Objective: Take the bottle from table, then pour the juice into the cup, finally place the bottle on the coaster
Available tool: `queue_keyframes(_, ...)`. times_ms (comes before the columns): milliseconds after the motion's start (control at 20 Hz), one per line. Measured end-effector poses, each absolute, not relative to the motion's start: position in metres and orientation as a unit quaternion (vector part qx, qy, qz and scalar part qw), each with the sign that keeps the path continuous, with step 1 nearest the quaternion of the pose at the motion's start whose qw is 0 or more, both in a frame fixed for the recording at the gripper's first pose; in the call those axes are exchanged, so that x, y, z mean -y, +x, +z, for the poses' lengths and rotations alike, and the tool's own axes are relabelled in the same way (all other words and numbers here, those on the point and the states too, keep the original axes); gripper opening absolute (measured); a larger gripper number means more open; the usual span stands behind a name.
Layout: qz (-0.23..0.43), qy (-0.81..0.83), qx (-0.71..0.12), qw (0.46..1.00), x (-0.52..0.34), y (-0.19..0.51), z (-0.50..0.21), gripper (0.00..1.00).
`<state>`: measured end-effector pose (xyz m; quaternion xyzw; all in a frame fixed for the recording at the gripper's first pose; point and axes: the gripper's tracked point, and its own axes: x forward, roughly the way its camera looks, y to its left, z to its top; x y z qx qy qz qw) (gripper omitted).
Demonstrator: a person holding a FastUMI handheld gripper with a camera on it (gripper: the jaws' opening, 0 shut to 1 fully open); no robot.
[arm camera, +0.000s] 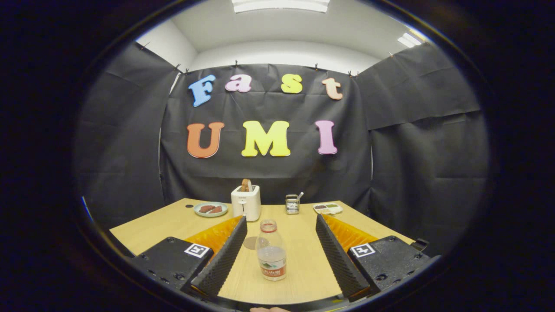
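**Sam:** Black cloth hung all round the booth, right? What sat on the big table (303, 260)?

**Me:** Yes. I saw a wooden table. Far back on it stood a white toaster (246, 202) with bread poking out. Beside the toaster lay a plate (211, 209) with brown pieces on it. On the other side I saw a small metal holder (292, 204) and a little tray (328, 208) of food.

**Sam:** And the bottle?

**Me:** The bottle (271, 251) stood upright on the table, between the two fingers of my gripper (281, 253). The fingers were wide apart and touched nothing. A round coaster (250, 242) lay flat just behind the bottle, partly hidden. I could not pick out the cup.

**Sam:** How would the bottle feel?

**Me:** I think it was thin, clear plastic, so soft and easy to squash. It looked about half full, so not heavy, but the drink would slosh. It seemed smooth, maybe slippery. I thought the best place to squeeze was the middle, near the label, and gently. The cap looked open or loose; I could not be sure.
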<state>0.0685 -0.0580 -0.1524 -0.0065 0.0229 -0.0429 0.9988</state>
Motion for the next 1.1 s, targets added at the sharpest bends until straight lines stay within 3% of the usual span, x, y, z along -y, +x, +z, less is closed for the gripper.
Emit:
queue_keyframes(550,-0.028,-0.026,-0.053,0.998,0.063,0.117,-0.239,1.0)
queue_keyframes(1100,-0.014,-0.032,-0.038,0.999,0.051,0.139,-0.272,1.0)
